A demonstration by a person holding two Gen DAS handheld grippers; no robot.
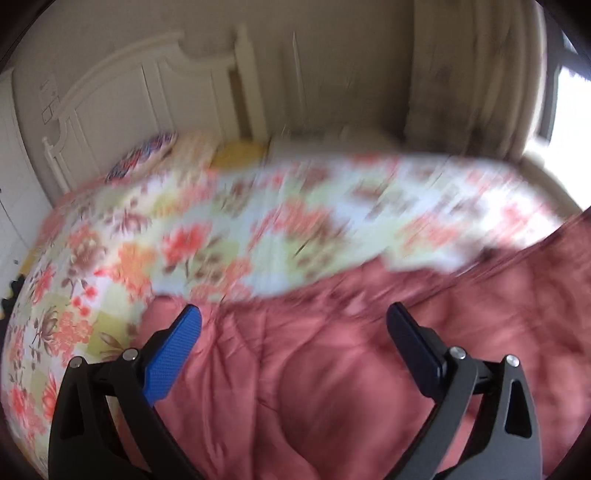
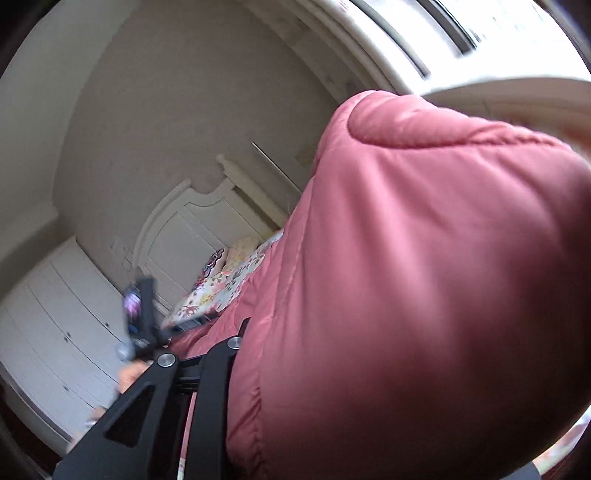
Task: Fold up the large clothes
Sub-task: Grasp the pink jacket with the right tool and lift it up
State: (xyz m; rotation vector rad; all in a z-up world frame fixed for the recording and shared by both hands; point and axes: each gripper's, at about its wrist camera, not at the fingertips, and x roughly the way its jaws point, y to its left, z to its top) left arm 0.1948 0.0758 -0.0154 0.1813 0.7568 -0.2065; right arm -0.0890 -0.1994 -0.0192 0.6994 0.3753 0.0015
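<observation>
I'm early in the fold, by my reading. The pink coat point(image 1: 332, 369) lies spread and rumpled across the near half of the bed point(image 1: 92, 277), with no neat fold showing yet. My left tool point(image 1: 293, 314) hangs over it with its fingers spread wide and nothing between them. My right tool point(image 2: 236, 332) has a thick padded part of the coat bunched up against its lens. Its fingers look drawn in on the cloth at the seam, though the coat hides the tips, so I'd call that a pinch without being sure how firm it is.

What's left is nearly everything: laying the coat flat, bringing the sides in and doubling it over.

Around it I see pillows point(image 1: 144, 155) at the headboard point(image 1: 129, 92), a wardrobe point(image 2: 55, 325) to the side and a window point(image 2: 461, 33). The raised bulk blinds the right view, and the left view is blurred.
</observation>
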